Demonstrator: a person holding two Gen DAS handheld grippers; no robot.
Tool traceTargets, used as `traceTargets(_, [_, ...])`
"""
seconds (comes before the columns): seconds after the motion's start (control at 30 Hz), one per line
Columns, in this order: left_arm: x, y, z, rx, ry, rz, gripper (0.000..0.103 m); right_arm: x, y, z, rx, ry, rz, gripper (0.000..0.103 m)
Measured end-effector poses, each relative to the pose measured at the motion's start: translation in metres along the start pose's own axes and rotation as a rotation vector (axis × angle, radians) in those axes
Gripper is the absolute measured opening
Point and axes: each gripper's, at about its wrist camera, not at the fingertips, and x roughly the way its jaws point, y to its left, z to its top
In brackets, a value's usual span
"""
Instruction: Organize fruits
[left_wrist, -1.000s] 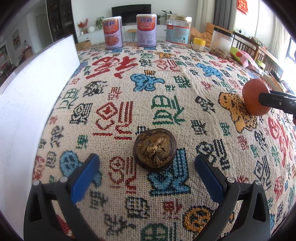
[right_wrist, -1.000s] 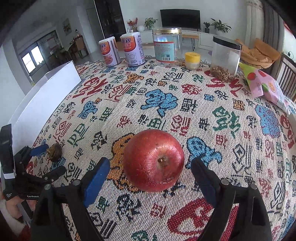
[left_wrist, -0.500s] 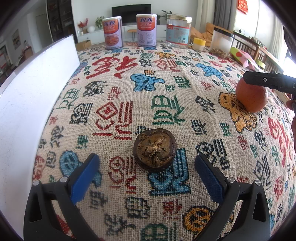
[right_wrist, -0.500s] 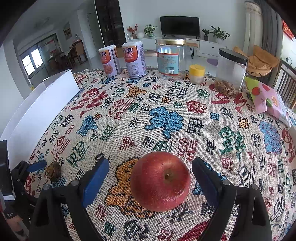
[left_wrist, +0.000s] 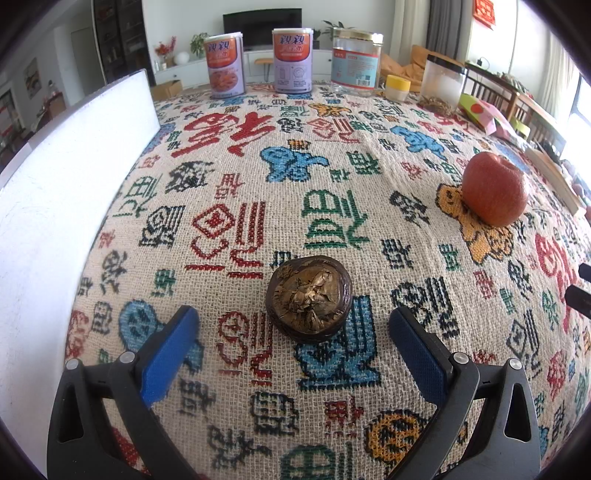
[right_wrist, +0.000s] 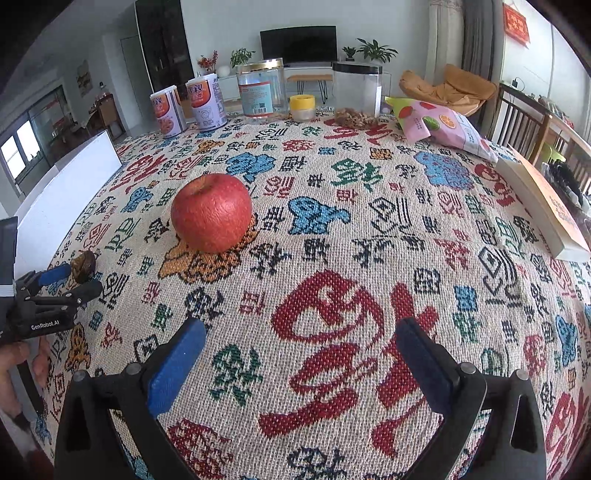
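The right claw (right_wrist: 295, 354), jaws just widened, hangs empty, apple (right_wrist: 211, 212) well apart.

one red apple (right_wrist: 211, 213), one brown dried fruit (left_wrist: 308, 298), two cans (left_wrist: 224, 63), two clear jars (right_wrist: 261, 91), one snack bag (right_wrist: 441, 125)

left gripper (left_wrist: 291, 332) agape, right gripper (right_wrist: 299, 350) (widening) empty

On the tablecloth (right_wrist: 369, 229), the apple (right_wrist: 211, 212) is sitting well left of the book (right_wrist: 546, 206), with the dried fruit (right_wrist: 83, 264) lying nearer and further left of the apple, between the left gripper's (right_wrist: 70, 280) fingers. Behind the apple, two cans (right_wrist: 186, 107), a jar (right_wrist: 262, 90), a small cup (right_wrist: 302, 108) and a canister (right_wrist: 356, 94) are standing in a row, a snack bag (right_wrist: 443, 125) lying to their right. The board (right_wrist: 66, 188) is standing left of the apple.
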Motion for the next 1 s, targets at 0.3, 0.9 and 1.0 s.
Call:
traceTargets(0.3, [0.000,0.000,0.000,0.000,0.000,-0.001,0.102,0.007,-0.008,-0.032,0.001,0.014,-0.084,0.103])
traceTargets(0.9, [0.001,0.001,0.000,-0.007,-0.001,-0.014,0.102,0.008,-0.009,-0.030,0.008,0.015,-0.082,0.103])
traceTargets(1.0, [0.001,0.001,0.000,-0.006,0.000,-0.012,0.102,0.009,-0.009,-0.031,0.008,0.015,-0.082,0.103])
